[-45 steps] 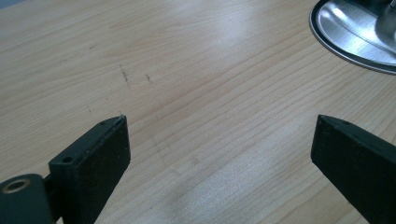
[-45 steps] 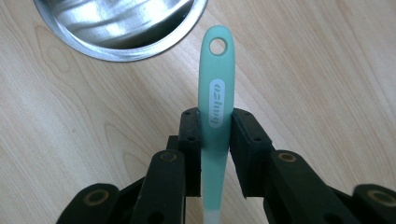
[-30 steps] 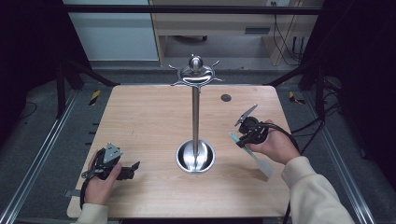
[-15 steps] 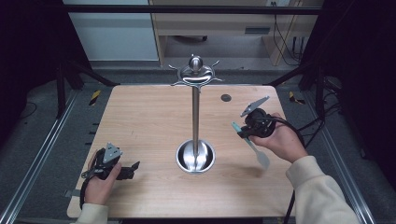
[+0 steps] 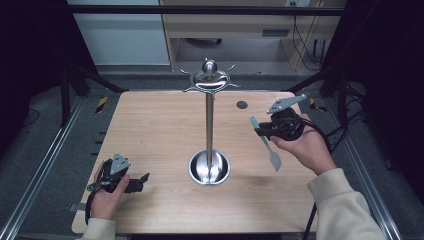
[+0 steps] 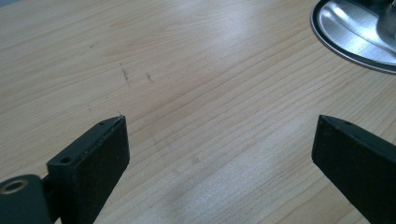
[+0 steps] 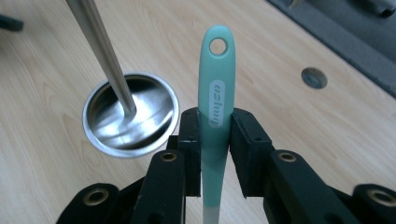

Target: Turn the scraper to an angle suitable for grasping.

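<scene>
A steel stand (image 5: 209, 125) with a round dish base (image 5: 209, 168) and several hooks (image 5: 209, 80) at its top rises from the middle of the wooden table (image 5: 150, 130). My right gripper (image 5: 261, 128) is held above the table's right side, shut on the teal handle of a small spatula (image 5: 263, 141) whose pale blade hangs down toward the person. In the right gripper view the handle (image 7: 215, 98) stands between the jaws, its hanging hole at the top. My left gripper (image 5: 142, 180) rests at the near left, open, with bare wood between its fingers (image 6: 100, 149).
A small dark round hole (image 5: 242, 104) sits in the table's far right part. Metal frame rails (image 5: 45, 165) run along both sides of the table. The stand's base (image 6: 359, 32) lies just beyond my left gripper's jaws.
My right gripper has risen and moved away from the person toward the table's far right, carrying the spatula. The left gripper has stayed still.
</scene>
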The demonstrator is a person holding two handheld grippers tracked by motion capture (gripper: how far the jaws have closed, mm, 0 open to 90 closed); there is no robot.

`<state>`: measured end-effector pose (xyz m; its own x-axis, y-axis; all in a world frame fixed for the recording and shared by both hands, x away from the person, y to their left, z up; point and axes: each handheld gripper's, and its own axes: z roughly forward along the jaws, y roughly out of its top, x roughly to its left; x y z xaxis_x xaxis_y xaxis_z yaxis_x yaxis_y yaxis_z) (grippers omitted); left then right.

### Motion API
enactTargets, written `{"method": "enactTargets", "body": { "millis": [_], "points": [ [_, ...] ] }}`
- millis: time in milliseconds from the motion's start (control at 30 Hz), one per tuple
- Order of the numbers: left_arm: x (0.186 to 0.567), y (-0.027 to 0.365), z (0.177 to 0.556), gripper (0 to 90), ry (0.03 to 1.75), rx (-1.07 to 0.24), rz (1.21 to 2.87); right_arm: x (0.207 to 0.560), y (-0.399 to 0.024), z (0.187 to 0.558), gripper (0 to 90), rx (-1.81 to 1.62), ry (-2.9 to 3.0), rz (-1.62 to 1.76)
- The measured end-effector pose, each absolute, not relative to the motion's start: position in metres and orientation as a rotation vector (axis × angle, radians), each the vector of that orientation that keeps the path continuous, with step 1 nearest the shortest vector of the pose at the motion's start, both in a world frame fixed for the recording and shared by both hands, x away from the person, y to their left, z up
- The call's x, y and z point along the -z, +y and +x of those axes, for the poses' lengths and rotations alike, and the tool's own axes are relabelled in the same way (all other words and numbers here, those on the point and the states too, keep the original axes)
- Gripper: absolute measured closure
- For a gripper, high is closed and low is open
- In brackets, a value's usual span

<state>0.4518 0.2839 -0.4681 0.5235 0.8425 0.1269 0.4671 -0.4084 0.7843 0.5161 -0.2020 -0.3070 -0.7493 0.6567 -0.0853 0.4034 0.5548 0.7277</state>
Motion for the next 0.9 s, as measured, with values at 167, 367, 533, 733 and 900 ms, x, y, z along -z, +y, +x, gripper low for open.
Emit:
{"method": "enactTargets", "body": {
  "millis": [167, 367, 533, 733, 900],
  "points": [
    [0.468, 0.284, 0.452, 4.0, 1.054, -0.673, 2.074, 0.296, -0.208, 0.509, 74.8, -1.080, 2.364, 0.866],
    [0.469, 0.283, 0.452, 4.0, 1.057, -0.675, 2.073, 0.289, -0.210, 0.502, 74.8, -1.155, 2.311, 0.855],
    [0.469, 0.283, 0.452, 4.0, 1.058, -0.675, 2.075, 0.285, -0.211, 0.499, 74.8, -1.191, 2.288, 0.847],
    [0.468, 0.284, 0.452, 4.0, 1.059, -0.676, 2.071, 0.282, -0.214, 0.495, 74.8, -1.223, 2.269, 0.843],
    [0.469, 0.283, 0.452, 4.0, 1.063, -0.675, 2.065, 0.279, -0.216, 0.492, 74.8, -1.277, 2.244, 0.837]
  ]
}}
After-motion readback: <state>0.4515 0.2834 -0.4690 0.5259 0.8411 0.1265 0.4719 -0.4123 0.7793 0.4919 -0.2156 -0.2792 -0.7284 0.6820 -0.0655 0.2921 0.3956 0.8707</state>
